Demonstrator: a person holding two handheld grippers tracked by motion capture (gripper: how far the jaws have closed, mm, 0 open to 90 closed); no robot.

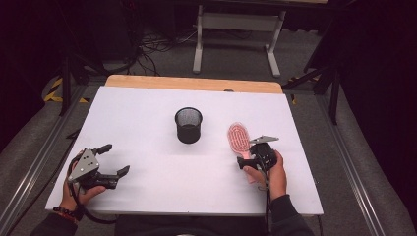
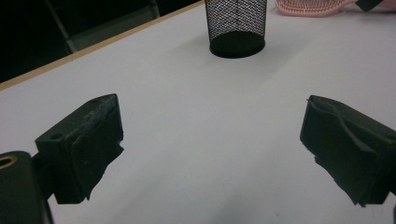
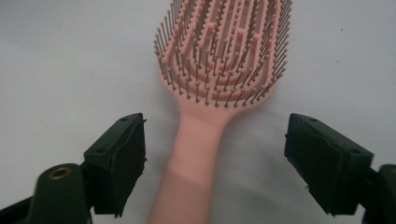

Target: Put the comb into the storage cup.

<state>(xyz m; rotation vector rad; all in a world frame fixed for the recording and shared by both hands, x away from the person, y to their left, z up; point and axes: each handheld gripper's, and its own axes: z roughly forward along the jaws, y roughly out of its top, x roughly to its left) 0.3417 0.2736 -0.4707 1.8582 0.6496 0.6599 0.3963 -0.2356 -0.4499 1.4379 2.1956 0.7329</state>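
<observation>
At about eight o'clock on the white-topped desk (image 1: 147,182), the left gripper (image 1: 114,158) rests in the person's left hand (image 1: 78,194). Its jaws stand wide apart with nothing between them, pointing toward two o'clock. In the left gripper view the same two black jaws frame bare desk surface, with the cup ahead of them at about twelve o'clock.

Near the middle of the desk, slightly toward twelve o'clock, stands the black wire-mesh cylindrical cup (image 1: 188,125), upright with its open mouth up, well apart from both grippers.

At about four o'clock from the cup lies the pink plastic vented hairbrush (image 1: 238,136), flat on the desk with its bristles facing up and its head pointing toward twelve o'clock, its handle running back toward six o'clock.

The right gripper (image 1: 247,162), held in the person's right hand (image 1: 273,177), sits over that handle. In the right gripper view the handle (image 3: 191,172) lies between the two jaws, with clear desk showing on either side of it. The jaws are open and not pressing on the brush, so nothing is gripped.
</observation>
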